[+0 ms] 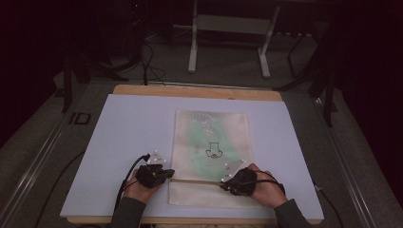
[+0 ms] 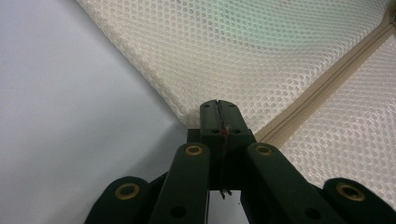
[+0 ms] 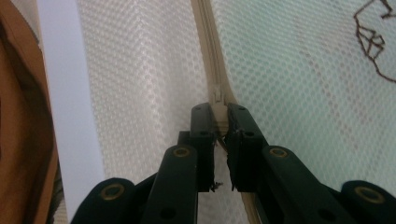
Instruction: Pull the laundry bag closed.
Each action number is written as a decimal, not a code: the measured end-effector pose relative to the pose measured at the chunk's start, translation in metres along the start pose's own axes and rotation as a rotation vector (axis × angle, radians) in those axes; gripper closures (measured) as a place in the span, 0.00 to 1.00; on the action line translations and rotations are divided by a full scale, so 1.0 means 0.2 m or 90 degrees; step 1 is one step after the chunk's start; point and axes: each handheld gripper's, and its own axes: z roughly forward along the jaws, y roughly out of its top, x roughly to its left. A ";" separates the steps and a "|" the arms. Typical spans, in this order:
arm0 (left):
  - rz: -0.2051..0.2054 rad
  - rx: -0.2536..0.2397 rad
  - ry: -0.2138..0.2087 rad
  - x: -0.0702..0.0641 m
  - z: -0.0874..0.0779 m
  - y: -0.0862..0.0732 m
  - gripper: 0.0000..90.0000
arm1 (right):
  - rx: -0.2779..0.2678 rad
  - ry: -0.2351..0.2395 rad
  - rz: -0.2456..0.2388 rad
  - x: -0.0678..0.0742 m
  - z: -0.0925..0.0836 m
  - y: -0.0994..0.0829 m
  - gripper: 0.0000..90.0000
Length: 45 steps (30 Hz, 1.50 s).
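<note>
Two grippers work a cream mesh bag (image 1: 211,142) on the pale mat (image 1: 123,137): left gripper (image 2: 218,109) pinched on its edge, right gripper (image 3: 221,116) clamping the zipper pull (image 3: 218,100).

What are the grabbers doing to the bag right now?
Left hand-held gripper shut on mesh bag edge. Right hand-held gripper shut on zipper pull. Nothing in the way.

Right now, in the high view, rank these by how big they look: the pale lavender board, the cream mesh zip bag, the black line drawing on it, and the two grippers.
1. Pale lavender board
2. Cream mesh zip bag
3. Left gripper and right gripper: look alike, unranked
4. Black line drawing
</note>
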 end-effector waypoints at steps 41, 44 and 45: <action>0.001 0.000 0.002 0.00 0.00 0.00 1.00 | -0.011 -0.012 0.070 -0.04 -0.11 -0.20 0.91; 0.002 0.001 0.002 0.00 0.00 0.00 1.00 | -0.014 -0.013 0.076 -0.04 -0.12 -0.22 0.91; 0.001 0.000 0.002 0.00 0.00 0.00 1.00 | -0.013 -0.015 0.074 -0.04 -0.12 -0.22 0.92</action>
